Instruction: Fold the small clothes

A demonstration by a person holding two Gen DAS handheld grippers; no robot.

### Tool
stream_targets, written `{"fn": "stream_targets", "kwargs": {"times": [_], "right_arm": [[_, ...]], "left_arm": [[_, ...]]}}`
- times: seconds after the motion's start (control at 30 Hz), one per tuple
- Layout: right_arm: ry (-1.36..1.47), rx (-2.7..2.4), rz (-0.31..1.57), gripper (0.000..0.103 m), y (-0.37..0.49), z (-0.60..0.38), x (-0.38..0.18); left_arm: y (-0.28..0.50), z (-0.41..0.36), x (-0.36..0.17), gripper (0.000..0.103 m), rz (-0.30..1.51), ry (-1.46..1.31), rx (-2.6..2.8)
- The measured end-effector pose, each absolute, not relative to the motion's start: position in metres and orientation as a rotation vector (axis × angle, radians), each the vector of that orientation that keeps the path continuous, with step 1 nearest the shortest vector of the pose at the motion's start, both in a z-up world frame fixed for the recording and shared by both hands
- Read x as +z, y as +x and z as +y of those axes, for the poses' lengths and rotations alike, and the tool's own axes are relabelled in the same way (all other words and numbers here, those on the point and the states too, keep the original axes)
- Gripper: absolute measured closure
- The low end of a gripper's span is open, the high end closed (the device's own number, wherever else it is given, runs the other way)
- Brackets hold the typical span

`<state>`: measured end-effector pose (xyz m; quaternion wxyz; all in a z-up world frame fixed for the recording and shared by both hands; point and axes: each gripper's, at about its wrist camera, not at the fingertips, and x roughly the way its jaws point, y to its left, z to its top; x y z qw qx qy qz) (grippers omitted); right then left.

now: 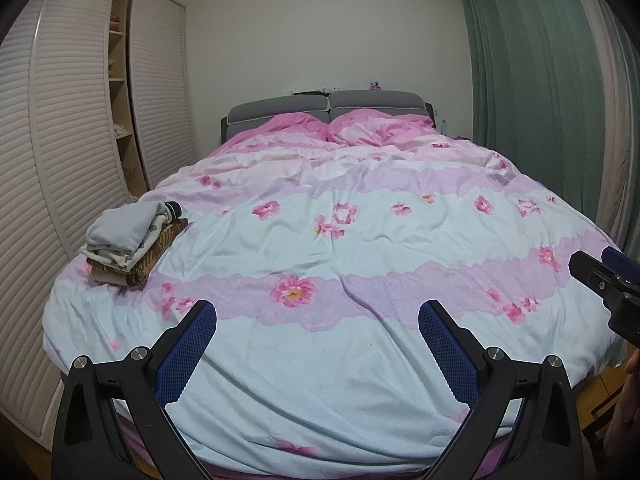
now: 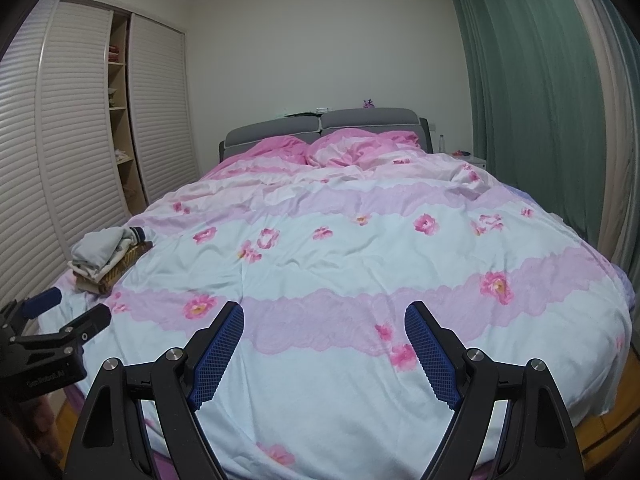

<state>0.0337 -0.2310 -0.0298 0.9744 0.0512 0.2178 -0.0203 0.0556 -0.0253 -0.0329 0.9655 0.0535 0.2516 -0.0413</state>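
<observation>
Left gripper [image 1: 318,314] jaws spread wide and empty over the floral duvet [image 1: 340,240], right gripper [image 2: 324,316] likewise apart, folded clothes stack [image 1: 128,240] near the bed's left edge.

A pile of folded clothes [image 1: 128,240] sits near the left edge of the bed [image 1: 360,360]. The left gripper [image 1: 318,312] is wide open above the bed's near edge, holding nothing.
</observation>
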Motion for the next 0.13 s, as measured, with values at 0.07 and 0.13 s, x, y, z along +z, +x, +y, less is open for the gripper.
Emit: {"fn": "stream_targets", "kwargs": {"times": [0.07, 0.13], "right_arm": [[0.102, -0.04, 0.439, 0.019, 0.0336, -0.2288, -0.03], [0.104, -0.041, 0.439, 0.019, 0.0335, -0.2311, -0.03]], "left_arm": [[0.0569, -0.0259, -0.0338, 0.0, 0.519, 0.111, -0.082], [0.0576, -0.026, -0.0346, 0.0, 0.528, 0.112, -0.082]]}}
